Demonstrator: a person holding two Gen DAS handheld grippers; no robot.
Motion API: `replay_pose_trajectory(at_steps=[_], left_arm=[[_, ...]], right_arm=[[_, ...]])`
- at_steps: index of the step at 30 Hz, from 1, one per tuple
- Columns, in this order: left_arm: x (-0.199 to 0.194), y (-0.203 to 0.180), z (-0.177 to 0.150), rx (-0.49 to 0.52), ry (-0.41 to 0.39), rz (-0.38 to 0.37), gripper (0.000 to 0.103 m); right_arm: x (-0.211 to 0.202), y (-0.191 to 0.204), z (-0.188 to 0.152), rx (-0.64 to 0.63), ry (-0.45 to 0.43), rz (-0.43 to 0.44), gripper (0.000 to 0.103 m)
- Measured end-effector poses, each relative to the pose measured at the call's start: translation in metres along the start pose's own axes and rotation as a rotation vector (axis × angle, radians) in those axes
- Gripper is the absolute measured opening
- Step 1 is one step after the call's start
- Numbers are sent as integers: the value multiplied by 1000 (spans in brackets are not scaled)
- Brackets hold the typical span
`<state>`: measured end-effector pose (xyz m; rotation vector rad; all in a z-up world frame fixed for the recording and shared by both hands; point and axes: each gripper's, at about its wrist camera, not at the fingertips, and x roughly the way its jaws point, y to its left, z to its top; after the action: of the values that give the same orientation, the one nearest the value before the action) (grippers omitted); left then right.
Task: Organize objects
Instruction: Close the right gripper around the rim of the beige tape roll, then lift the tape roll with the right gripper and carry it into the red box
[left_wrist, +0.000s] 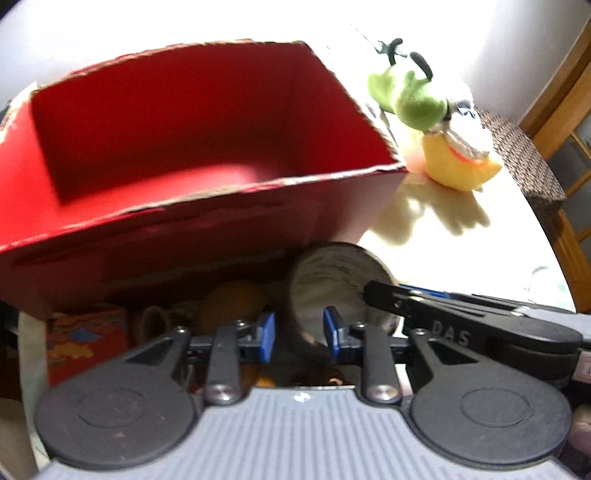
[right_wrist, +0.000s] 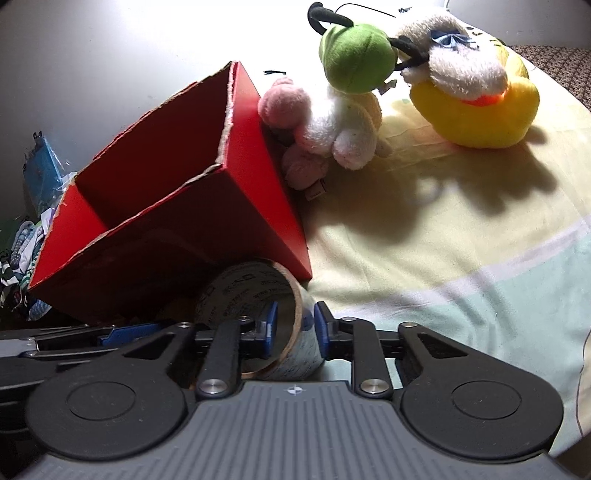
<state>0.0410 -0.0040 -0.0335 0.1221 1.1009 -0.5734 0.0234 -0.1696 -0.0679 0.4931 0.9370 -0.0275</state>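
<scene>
The tape roll (right_wrist: 258, 325), low and centre in both views beneath the red box (right_wrist: 166, 206), is judged light and stiff (a hollow ring). Its wall is clamped by the right gripper (right_wrist: 295, 328) jaws; the left gripper (left_wrist: 300, 334) jaws appear shut on its rim too.

A home — plush toys (right_wrist: 354, 107) on a pale tablecloth (right_wrist: 461, 258), wooden door frame (left_wrist: 554, 96), clothes pile (right_wrist: 22, 251) — lived-in.

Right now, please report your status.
Right hand-held gripper pinching tape roll wall. Left hand-held gripper straddling roll's rim, grip unclear. Red box empty, close ahead.
</scene>
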Motion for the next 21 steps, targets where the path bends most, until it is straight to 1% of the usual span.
replay_pose_trajectory(at_steps=[2,5,7,9,13,18,21], left_arm=[[5,-2,0,1,13,-1,27],[10,-2,2,-3,18,0,27],[11,0,2,-4,21,-8,24],[8,0,2,9,27,-23,20],[-1,-12,2,57,27,-68,19],[-29,-30,8,140,-33,-115,19],[-53,-38,15,190,-96,-146,19]], right_arm=[[1,-3,0,5,6,4,15],[1,-6,0,9,10,14,15],[0,-8,0,8,12,11,14],[-3,-9,0,3,5,0,14],[-20,-7,4,-17,-27,-22,14],[-50,-6,11,-55,-65,-49,14],[-76,-2,21,-68,-114,-54,14]])
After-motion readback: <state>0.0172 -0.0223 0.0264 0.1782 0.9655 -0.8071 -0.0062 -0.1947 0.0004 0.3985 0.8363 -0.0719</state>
